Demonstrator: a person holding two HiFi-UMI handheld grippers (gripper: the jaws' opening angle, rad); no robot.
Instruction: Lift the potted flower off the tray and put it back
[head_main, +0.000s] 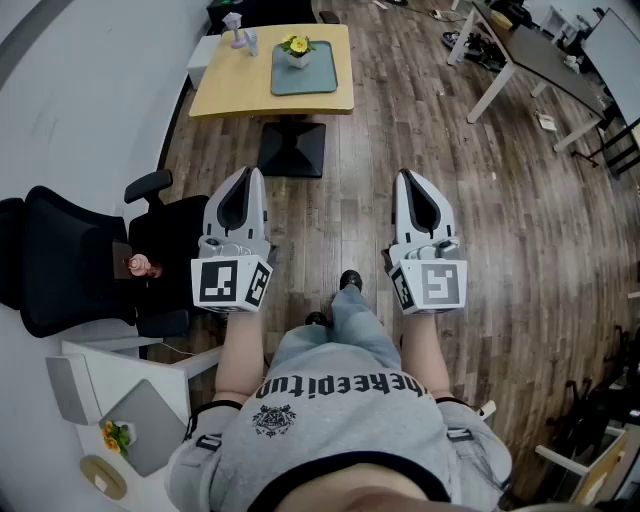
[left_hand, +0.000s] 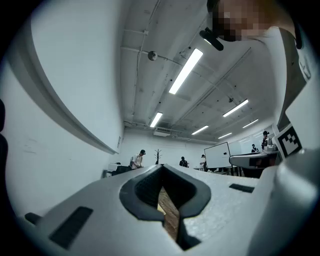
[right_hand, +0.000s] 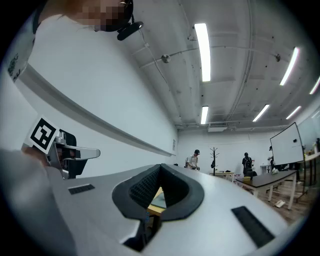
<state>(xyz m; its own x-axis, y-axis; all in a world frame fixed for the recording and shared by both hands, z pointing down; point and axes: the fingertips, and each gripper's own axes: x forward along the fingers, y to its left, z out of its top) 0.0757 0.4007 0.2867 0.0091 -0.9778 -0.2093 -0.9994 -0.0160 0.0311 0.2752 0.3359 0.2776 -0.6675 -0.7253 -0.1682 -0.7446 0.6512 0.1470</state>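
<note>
Bright, even indoor light from ceiling tube lights (left_hand: 185, 71); tubes blow out to white in both gripper views. Head view sharp, only soft short shadows and a mild sheen on the wood floor (head_main: 520, 230), edges bend a bit. Gripper views: strong fisheye, black vignette in corners, straight lines bowed, close foreground soft, far room clearer

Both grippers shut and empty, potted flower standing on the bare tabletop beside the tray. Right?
No. The potted flower stands on the tray, not beside it on the table; the head view shows it. The rest holds: the left gripper and the right gripper are both shut and empty.
</note>
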